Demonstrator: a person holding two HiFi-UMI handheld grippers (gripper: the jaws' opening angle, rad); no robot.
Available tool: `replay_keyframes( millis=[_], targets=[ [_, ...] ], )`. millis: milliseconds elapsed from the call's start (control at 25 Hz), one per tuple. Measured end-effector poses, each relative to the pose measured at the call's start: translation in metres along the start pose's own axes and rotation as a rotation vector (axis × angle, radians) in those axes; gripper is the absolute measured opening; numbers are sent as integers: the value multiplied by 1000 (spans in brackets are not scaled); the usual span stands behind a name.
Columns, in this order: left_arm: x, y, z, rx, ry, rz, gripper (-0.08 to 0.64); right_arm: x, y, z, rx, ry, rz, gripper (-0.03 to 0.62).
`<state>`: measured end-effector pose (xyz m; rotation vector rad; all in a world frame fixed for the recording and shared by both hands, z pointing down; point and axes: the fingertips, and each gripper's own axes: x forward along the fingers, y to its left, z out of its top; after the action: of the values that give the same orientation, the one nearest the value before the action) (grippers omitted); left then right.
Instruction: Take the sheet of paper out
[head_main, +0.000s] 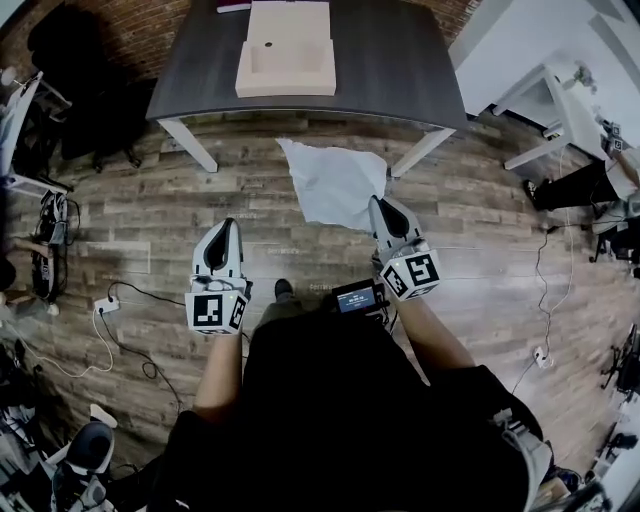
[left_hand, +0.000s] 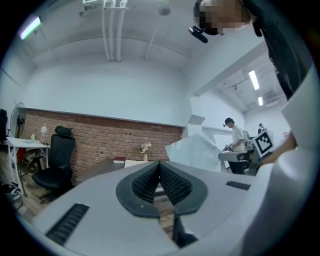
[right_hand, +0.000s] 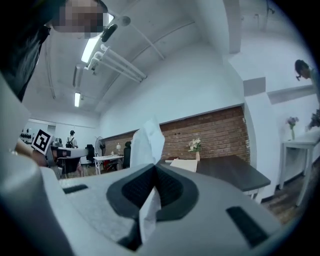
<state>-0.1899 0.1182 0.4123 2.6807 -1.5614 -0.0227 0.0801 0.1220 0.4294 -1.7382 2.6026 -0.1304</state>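
The right hand-held gripper (head_main: 379, 204) is clenched on the sheet of paper (head_main: 335, 180). In the right gripper view the white sheet (right_hand: 148, 141) passes between the two dark pads, with one part standing up above the jaws and a narrow strip hanging below them. The sheet is pinched at its near edge only, so most of it spreads freely in front of the gripper. It looks a little creased, which I think comes from being carried by one edge without support.

In the head view the sheet hangs in the air over the wooden floor (head_main: 150, 220), between the person and the dark tabletop (head_main: 390, 60), and it touches neither of them. On the tabletop stands a pale open box (head_main: 250, 82), well apart from the sheet. If this box is the place the sheet belongs to, then in my judgement the taking out is already done, and the sheet only needs a place to be put down.

The left hand-held gripper (head_main: 227, 226) is closed on nothing. In the left gripper view its pads (left_hand: 172, 180) meet at the tip, and only the floor and the tabletop show beyond them. It is held level beside the right one, near but apart from it. I think it is only kept ready, because one pinch is enough for so light a thing. The sheet (left_hand: 192, 150) shows in that view too, off to the right side.

Both grippers point level and forward, which keeps the sheet away from the person's body.
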Motion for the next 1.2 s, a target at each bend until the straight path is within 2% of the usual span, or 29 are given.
replay_keyframes(
  millis=[200, 320, 440, 640, 840, 1200],
  targets=[
    [7, -57, -1, 12, 17, -4, -5, -48, -37, 4, -13, -34, -35, 3],
    [8, -94, 7, 32, 12, -20, -6, -72, -54, -9, 20, -20, -35, 3],
    [6, -114, 2, 15, 29, -9, -6, -86, -66, -17, 42, -12, -26, 3],
    [-3, -123, -2, -15, 35, -9, -6, -94, -71, -16, 31, -23, -31, 3],
    [-7, -116, -10, -41, 32, -17, -6, -93, -70, -18, 18, -8, -78, 3],
    [-20, -105, -14, -81, 33, -16, -6, -90, -46, -14, 14, 2, -48, 3]
  ],
)
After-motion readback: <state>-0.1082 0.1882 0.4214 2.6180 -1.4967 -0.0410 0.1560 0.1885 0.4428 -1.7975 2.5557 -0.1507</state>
